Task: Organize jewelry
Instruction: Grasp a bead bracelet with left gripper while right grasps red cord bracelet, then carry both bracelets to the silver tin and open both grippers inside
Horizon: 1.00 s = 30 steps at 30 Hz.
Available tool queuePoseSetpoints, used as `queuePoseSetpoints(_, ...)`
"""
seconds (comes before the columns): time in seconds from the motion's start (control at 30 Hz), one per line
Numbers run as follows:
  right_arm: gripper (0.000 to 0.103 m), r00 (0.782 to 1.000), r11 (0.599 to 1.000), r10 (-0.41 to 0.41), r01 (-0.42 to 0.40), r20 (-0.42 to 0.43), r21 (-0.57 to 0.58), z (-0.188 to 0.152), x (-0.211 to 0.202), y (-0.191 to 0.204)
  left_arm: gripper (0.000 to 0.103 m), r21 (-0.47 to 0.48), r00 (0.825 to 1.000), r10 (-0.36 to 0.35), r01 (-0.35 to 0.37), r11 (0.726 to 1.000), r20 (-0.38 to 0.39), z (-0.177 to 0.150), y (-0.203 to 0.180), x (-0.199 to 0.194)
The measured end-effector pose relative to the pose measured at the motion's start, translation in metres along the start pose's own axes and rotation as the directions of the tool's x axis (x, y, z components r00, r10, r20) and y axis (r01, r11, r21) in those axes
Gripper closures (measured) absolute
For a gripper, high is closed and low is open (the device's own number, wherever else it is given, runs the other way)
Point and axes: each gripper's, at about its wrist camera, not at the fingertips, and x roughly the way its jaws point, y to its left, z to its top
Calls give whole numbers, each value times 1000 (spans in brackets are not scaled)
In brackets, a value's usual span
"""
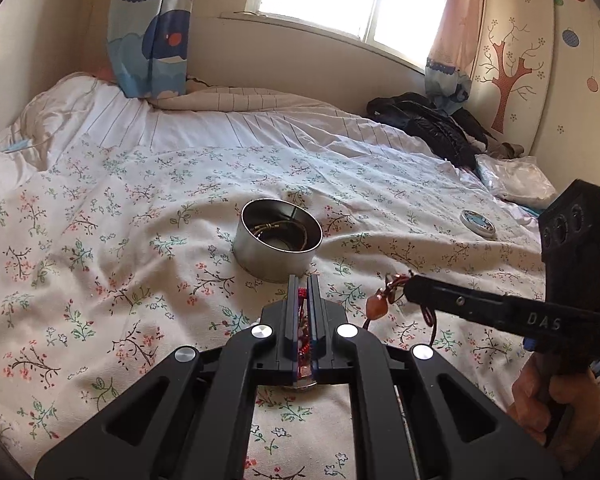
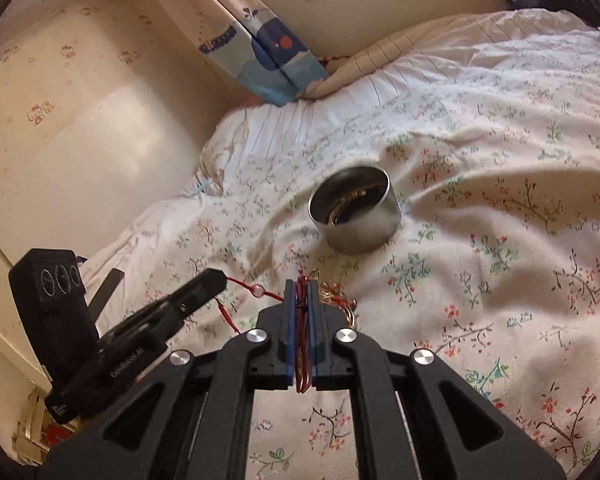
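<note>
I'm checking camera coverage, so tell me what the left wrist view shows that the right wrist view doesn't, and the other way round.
Only the left wrist view shows the round tin lid lying on the bedspread, the orange bead pendant hanging at the right gripper, and the tree-decorated wardrobe.

Only the right wrist view shows the cream headboard and the small bead on the red cord stretched between the grippers.

Both show the open metal tin with jewelry inside, the floral bedspread, and both grippers shut on red corded jewelry.
</note>
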Motion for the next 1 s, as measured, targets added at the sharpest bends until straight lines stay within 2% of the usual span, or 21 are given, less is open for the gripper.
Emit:
queuePoseSetpoints(0.13, 97, 996, 1000, 17, -17, 84, 4, 12, -10, 4, 99, -22, 999, 7, -6, 1000, 34, 7, 2, -2)
queuePoseSetpoints(0.23, 97, 993, 1000, 15, -17, 113, 14, 17, -13, 2, 99, -34, 999, 12, -11, 999, 48, 12, 3, 0)
queuePoseSetpoints(0.8, 97, 985, 999, -39, 33, 168, 42, 47, 16, -14, 99, 6, 995, 40, -40, 999, 86, 43, -17, 36)
queuePoseSetpoints(1.0, 97, 982, 999, -47, 41, 181, 33, 61, 31, -18, 99, -4, 993, 27, -27, 1000, 116, 57, -19, 51)
